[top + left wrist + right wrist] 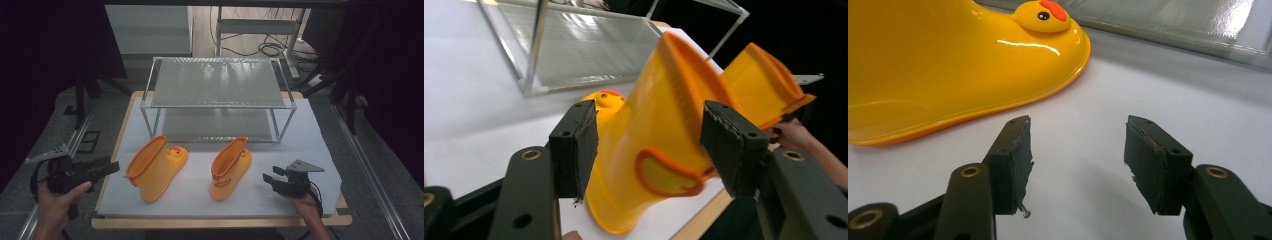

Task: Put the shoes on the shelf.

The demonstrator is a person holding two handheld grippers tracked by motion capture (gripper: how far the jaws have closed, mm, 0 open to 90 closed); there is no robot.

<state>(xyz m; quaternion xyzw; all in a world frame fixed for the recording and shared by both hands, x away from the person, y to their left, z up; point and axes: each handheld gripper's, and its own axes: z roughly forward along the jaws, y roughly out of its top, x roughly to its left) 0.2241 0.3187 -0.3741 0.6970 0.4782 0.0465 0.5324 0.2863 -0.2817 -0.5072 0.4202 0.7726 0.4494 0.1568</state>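
Standing on the white desk (300,150): two yellow duck boots, in front of a two-tier metal shoe rack (217,95).

Item 1, left boot (155,167). Upright, shaft tilted toward the person's left, duck face on the toe pointing toward the rack. In the left gripper view it sits beyond the jaws, its orange-trimmed shaft framed between them but not touched.

Item 2, right boot (230,167). Upright, near the first but apart from it; the right gripper view shows a glossy duck-faced toe (1043,17) ahead and to the side of the jaws.

Item 3, left gripper (107,169). Held at the desk's left edge, jaws spread wide, nothing between the pads.

Item 4, right gripper (269,179). Low over the desk just right of the right boot, jaws parted and empty.

Handling note, as a judgement: the step in hand looks like taking a boot for the rack. The shaft is wide, soft and slick, so a good hold pinches one wall of the collar, one pad inside and one outside, rather than spanning the whole shaft. Approach level with the rim, close firmly, and lift straight before moving toward the shelf so the sole clears the rack's front rail. Keep the other boot clear while swinging.
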